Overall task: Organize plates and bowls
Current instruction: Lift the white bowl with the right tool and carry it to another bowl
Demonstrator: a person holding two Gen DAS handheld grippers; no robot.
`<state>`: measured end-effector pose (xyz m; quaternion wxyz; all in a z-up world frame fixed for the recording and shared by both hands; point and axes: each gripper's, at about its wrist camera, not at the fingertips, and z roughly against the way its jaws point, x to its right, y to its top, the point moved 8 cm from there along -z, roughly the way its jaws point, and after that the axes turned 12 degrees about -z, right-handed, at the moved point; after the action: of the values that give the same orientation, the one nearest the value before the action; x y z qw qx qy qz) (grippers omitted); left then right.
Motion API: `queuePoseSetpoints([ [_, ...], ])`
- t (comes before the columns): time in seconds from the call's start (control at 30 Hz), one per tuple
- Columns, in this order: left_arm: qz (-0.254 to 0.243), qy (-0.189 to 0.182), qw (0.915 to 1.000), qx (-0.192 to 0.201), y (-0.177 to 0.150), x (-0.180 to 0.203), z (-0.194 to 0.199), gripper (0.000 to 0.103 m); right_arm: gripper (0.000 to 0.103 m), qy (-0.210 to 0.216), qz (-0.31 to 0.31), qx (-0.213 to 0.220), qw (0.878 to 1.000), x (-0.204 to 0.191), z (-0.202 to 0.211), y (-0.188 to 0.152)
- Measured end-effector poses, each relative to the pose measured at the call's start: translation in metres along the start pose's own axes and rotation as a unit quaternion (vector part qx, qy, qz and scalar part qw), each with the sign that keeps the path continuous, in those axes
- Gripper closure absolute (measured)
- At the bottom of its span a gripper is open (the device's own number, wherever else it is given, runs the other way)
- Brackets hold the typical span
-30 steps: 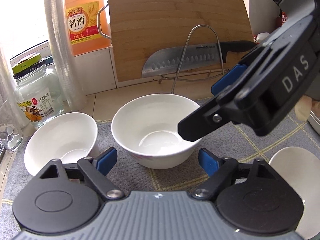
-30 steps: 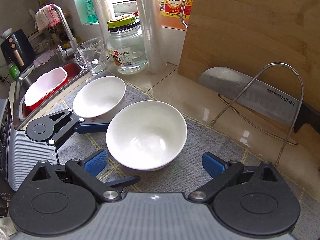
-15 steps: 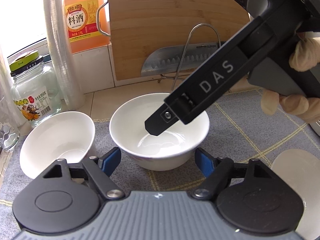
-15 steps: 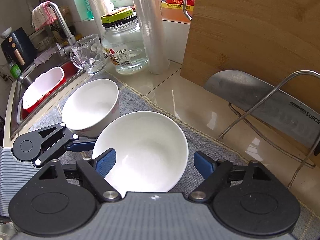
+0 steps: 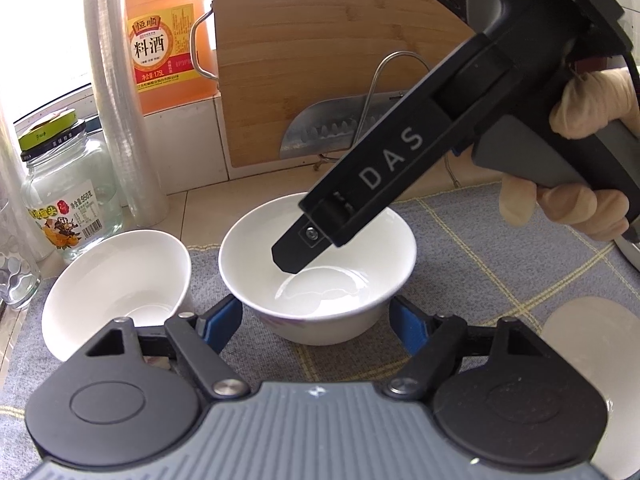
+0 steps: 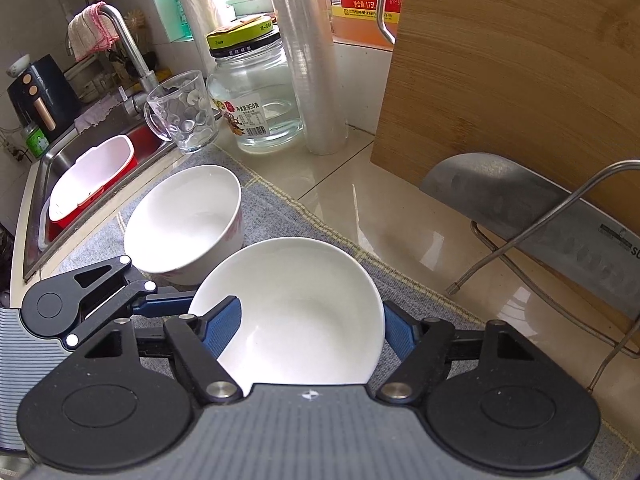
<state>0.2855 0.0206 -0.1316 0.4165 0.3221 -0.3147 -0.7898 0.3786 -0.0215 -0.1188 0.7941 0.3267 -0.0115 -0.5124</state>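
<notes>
**On the grey mat, two white bowls between the hand-held grippers**

On the grey checked mat (image 5: 500, 248) that covers the table, two plain white bowls sit close together. The nearer bowl (image 6: 296, 312) is round, glossy and deep, with a smooth white inside and a faint pink pattern low on its outer wall, seen in the left wrist view (image 5: 320, 276). The second bowl (image 6: 188, 220) stands just beside it toward the sink (image 6: 44, 184); it has the same white glaze and a pink mark on its side, and appears tilted in the left wrist view (image 5: 116, 276).

The right hand-held gripper (image 6: 312, 324) is spread wide over the nearer bowl, one blue pad inside the rim on the left and the other outside the rim on the right; whether either pad touches the bowl cannot be told. In the left wrist view its black finger (image 5: 300, 256) reaches down into the bowl.

The left hand-held gripper (image 5: 318, 322) is also wide open, its blue pads either side of the same bowl's base and apart from it.

A pale plate (image 5: 592, 344) lies on the mat at the right edge. Behind stand a glass jar (image 6: 256, 96), a glass mug (image 6: 184, 112), an orange bottle (image 5: 168, 40), a wooden cutting board (image 6: 520, 80) and a cleaver (image 6: 532, 208).
</notes>
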Motion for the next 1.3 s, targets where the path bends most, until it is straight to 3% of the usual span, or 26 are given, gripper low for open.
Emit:
queuePoseSetpoints([
  [0.67, -0.003, -0.01, 0.9999, -0.002, 0.003, 0.001, 0.007, 0.023, 0.022, 0.007, -0.021, -0.005, 1.0, 0.0, 0.002, -0.003],
  [1.3, -0.008, -0.023, 0.9997, -0.004, 0.006, 0.013, 0.044, 0.023, 0.022, 0.026, -0.036, 0.008, 0.999, -0.018, 0.041, -0.014],
])
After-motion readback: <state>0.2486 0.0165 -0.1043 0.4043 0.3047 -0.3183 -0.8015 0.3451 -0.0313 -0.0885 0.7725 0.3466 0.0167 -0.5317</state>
